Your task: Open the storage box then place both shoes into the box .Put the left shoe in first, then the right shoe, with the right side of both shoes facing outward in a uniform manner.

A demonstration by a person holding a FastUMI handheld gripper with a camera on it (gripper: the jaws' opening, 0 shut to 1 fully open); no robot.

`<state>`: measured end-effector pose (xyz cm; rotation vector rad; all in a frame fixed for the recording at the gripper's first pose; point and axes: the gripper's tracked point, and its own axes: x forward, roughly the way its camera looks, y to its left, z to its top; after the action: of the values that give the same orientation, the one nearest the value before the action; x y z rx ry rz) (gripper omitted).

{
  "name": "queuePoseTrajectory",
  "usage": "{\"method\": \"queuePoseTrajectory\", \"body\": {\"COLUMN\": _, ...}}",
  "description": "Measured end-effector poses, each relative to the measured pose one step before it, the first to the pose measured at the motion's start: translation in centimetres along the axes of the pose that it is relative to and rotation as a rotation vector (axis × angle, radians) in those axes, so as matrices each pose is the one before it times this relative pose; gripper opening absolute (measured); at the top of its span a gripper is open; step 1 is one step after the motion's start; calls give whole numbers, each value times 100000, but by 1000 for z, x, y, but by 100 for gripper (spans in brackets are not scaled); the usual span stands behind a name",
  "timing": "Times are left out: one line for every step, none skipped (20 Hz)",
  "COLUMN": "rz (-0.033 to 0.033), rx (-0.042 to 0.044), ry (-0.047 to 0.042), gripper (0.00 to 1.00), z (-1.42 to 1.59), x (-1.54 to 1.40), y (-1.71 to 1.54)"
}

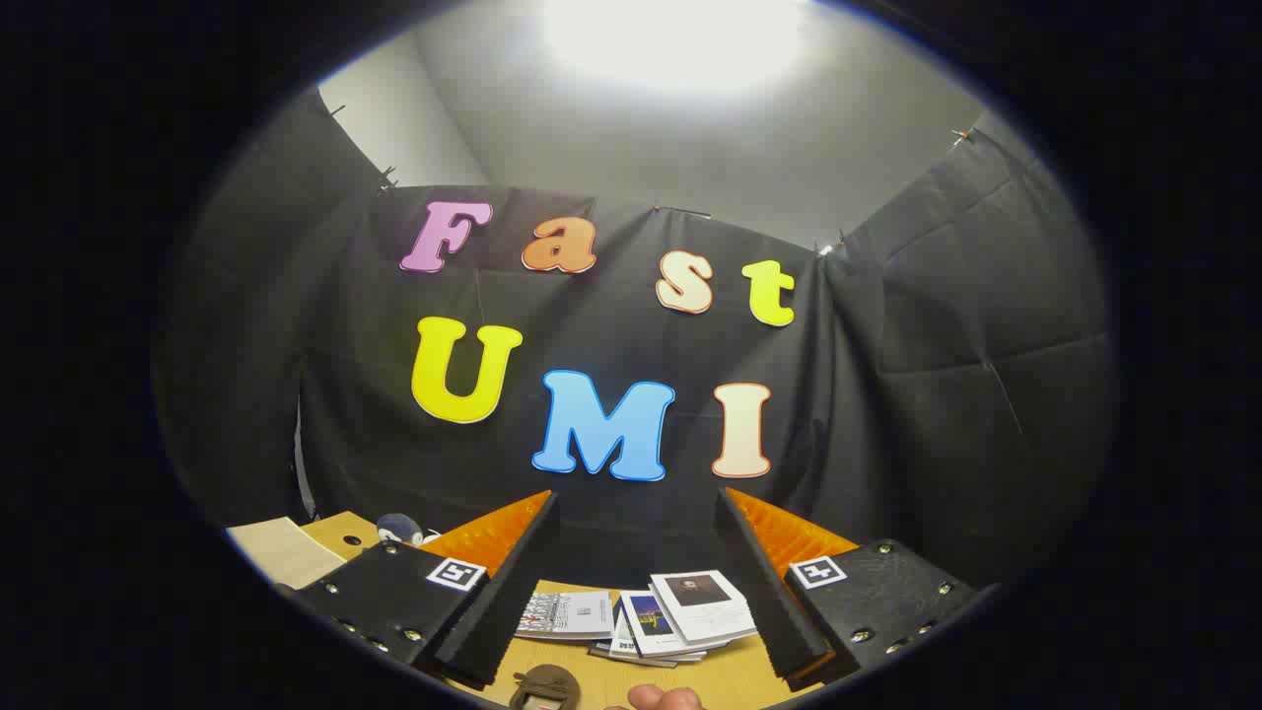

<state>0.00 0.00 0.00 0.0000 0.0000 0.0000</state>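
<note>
The gripper [636,582] is raised and aimed mostly at the booth wall, its two fingers spread wide apart with nothing between them. In the gap between the fingers, low down on the wooden table [730,680], lies a loose stack of booklets [656,616], fanned out and overlapping. Nearer than those, a small round brown object [544,685] sits on the table, and just right of it a person's fingertip [666,698] pokes in. Off to the left, beyond the left finger, a tan cardboard flap [296,547] shows, likely part of the storage box, though I cannot tell for sure; just behind it sits a small dark rounded thing [397,529], possibly a shoe toe.

The task looks barely begun, with the box not yet opened. The risk is that the gripper points too high: swinging down left towards the box, the open fingers could sweep the booklets or knock the flap, since the lid and shoes are hardly visible.
</note>
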Motion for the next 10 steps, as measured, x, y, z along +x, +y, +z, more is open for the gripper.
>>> {"method": "queuePoseTrajectory", "body": {"rz": 349, "rx": 959, "ry": 560, "gripper": 97, "z": -165, "x": 35, "y": 260}}
{"method": "queuePoseTrajectory", "body": {"rz": 1076, "rx": 1042, "ry": 31, "gripper": 97, "z": 95, "x": 25, "y": 390}}
{"method": "queuePoseTrajectory", "body": {"rz": 1206, "rx": 508, "ry": -699, "gripper": 97, "z": 178, "x": 105, "y": 210}}
{"method": "queuePoseTrajectory", "body": {"rz": 618, "rx": 192, "ry": -639, "gripper": 97, "z": 276, "x": 257, "y": 25}}
{"method": "queuePoseTrajectory", "body": {"rz": 1365, "rx": 205, "ry": 505, "gripper": 97, "z": -160, "x": 139, "y": 51}}
{"method": "queuePoseTrajectory", "body": {"rz": 2161, "rx": 892, "ry": -654, "gripper": 97, "z": 155, "x": 143, "y": 485}}
{"method": "queuePoseTrajectory", "body": {"rz": 884, "rx": 730, "ry": -636, "gripper": 97, "z": 339, "x": 268, "y": 235}}
{"method": "queuePoseTrajectory", "body": {"rz": -280, "rx": 327, "ry": 313, "gripper": 96, "z": -64, "x": 244, "y": -201}}
{"method": "queuePoseTrajectory", "body": {"rz": 650, "rx": 309, "ry": -157, "gripper": 96, "z": -121, "x": 232, "y": 39}}
{"method": "queuePoseTrajectory", "body": {"rz": 811, "rx": 159, "ry": -26, "gripper": 97, "z": 113, "x": 172, "y": 274}}
